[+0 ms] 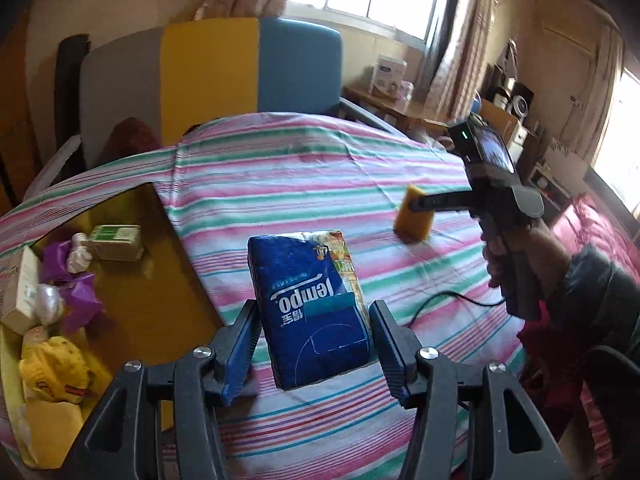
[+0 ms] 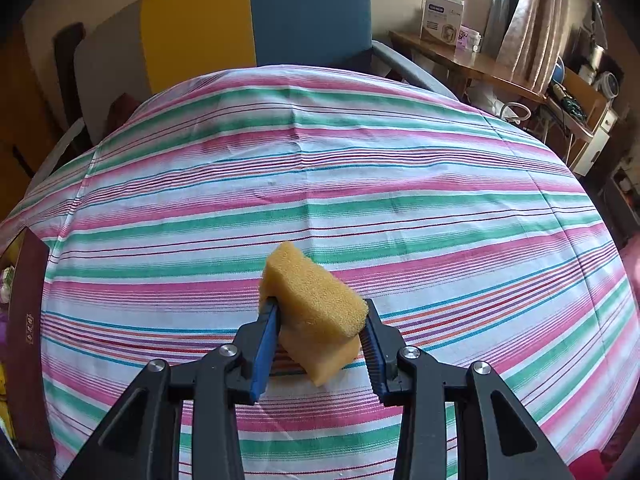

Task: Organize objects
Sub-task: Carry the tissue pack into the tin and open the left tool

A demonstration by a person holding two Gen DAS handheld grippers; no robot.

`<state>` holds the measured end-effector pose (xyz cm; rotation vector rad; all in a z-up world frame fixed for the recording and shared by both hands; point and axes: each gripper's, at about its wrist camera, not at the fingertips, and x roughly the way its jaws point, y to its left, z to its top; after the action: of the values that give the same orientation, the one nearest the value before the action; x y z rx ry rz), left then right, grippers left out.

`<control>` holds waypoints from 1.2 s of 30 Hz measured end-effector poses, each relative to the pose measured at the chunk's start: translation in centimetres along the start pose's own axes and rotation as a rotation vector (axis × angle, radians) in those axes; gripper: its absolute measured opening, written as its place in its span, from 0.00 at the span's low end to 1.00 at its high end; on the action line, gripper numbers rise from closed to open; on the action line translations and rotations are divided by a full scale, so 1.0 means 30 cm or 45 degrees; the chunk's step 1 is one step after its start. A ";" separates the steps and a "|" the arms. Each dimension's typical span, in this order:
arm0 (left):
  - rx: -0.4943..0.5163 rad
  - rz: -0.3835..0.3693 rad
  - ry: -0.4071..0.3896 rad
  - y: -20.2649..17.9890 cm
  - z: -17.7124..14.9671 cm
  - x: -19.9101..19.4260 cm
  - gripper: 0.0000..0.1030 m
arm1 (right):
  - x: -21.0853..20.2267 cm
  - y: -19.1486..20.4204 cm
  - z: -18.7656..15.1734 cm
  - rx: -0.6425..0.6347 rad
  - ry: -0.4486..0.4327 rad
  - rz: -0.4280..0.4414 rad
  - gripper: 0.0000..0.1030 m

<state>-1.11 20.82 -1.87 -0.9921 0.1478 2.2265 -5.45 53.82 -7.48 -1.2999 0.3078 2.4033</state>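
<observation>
L gripper (image 1: 312,344) clenching blue tissue pack (image 1: 308,304), lifting it off striped cloth (image 1: 280,184); R gripper (image 2: 320,332) squeezing yellow sponge (image 2: 312,300) mid-table, prob. both for sorting into box (image 1: 132,280) at left edge.

cloth (image 2: 320,168): white, striped pink, green, thin red and blue
sponge (image 2: 316,300): orange-yellow
tissue pack (image 1: 312,304): dark blue, white lettering
tray (image 1: 160,280): mustard yellow, at 9 o'clock
panels (image 1: 208,72): grey, yellow, blue

The left gripper (image 1: 312,344) holds a blue tissue pack (image 1: 308,308) between its pads above the striped cloth (image 1: 300,184). Farther right, the right gripper (image 1: 416,204) pinches a yellow sponge (image 1: 410,220). A yellow box (image 1: 160,280) of oddments lies left.
</observation>
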 end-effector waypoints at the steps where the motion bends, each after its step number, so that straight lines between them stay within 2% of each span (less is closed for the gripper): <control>1: -0.034 0.003 -0.010 0.036 0.008 -0.020 0.54 | -0.001 0.000 -0.001 0.002 0.001 0.001 0.39; 3: -0.147 0.014 -0.019 0.138 0.020 -0.057 0.54 | -0.003 0.003 -0.003 0.000 0.001 -0.002 0.38; 5: -0.230 0.065 -0.033 0.237 0.020 -0.087 0.54 | -0.005 0.007 -0.004 -0.006 0.001 -0.005 0.39; 8: -0.308 0.184 -0.013 0.387 -0.005 -0.102 0.54 | -0.004 0.008 -0.003 -0.009 0.002 -0.006 0.39; 12: -0.356 0.266 0.060 0.511 -0.051 -0.070 0.54 | -0.002 0.006 -0.002 -0.005 0.003 -0.002 0.39; 17: -0.381 0.290 0.134 0.560 -0.076 0.029 0.54 | -0.001 0.007 -0.001 -0.007 0.003 -0.004 0.39; 20: -0.383 0.344 0.205 0.579 -0.082 0.093 0.56 | 0.000 0.008 0.000 -0.004 0.005 -0.003 0.39; 22: -0.384 0.367 0.218 0.580 -0.085 0.114 0.55 | 0.001 0.011 0.002 -0.004 0.004 -0.005 0.39; 25: -0.389 0.388 0.207 0.586 -0.090 0.101 0.57 | 0.002 0.011 0.003 -0.002 0.004 -0.005 0.39; 28: -0.391 0.393 0.179 0.581 -0.094 0.061 0.65 | 0.000 0.010 0.002 -0.004 0.004 -0.005 0.39; 36: -0.361 0.475 0.061 0.556 -0.106 -0.104 0.65 | -0.015 0.020 0.000 -0.005 -0.006 0.003 0.39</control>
<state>-8.19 5.32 -4.69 -1.2545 0.0399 2.6160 -5.48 53.18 -7.09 -1.2962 0.3034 2.4096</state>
